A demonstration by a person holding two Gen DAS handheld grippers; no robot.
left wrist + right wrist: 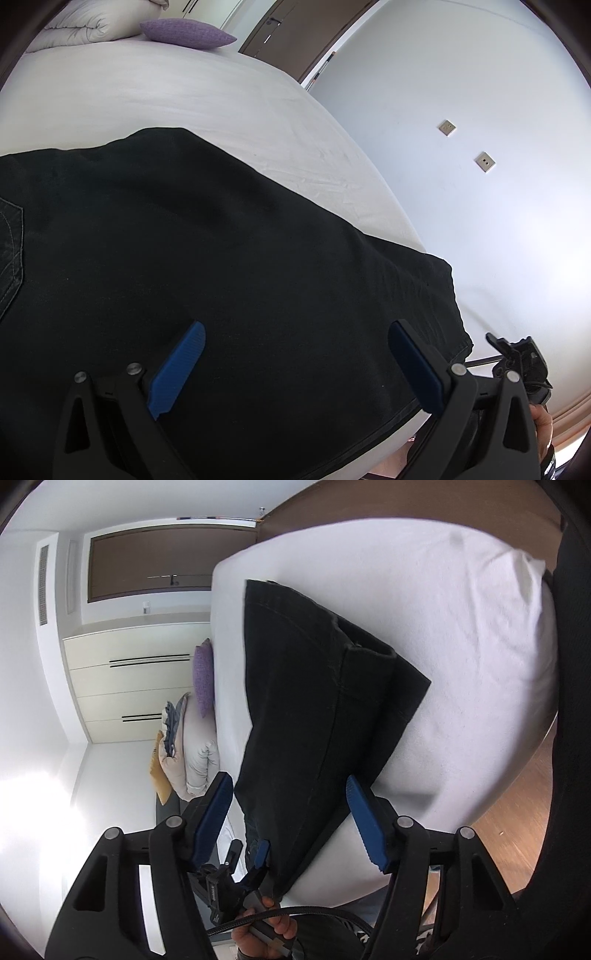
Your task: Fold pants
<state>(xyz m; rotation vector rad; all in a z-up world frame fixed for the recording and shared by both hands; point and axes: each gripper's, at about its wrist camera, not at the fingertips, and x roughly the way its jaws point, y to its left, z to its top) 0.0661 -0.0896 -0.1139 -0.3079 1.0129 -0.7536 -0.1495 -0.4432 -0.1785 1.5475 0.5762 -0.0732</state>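
Note:
Black pants (207,258) lie flat on a white bed (184,99), folded lengthwise, one end at the bed's near edge. My left gripper (295,336) is open, its blue pads just above the fabric near that end, holding nothing. In the right wrist view the pants (317,709) stretch across the bed (461,635) with the waistband at the far end. My right gripper (290,794) is open and empty, hovering above the near end of the pants. The left gripper (251,856) shows there below, low on the pants' edge.
A purple cushion (186,33) and a rolled white duvet (79,26) lie at the head of the bed. A white wall with two sockets (484,161) stands beside the bed. A cream wardrobe (133,679) and wooden floor (517,805) flank the bed.

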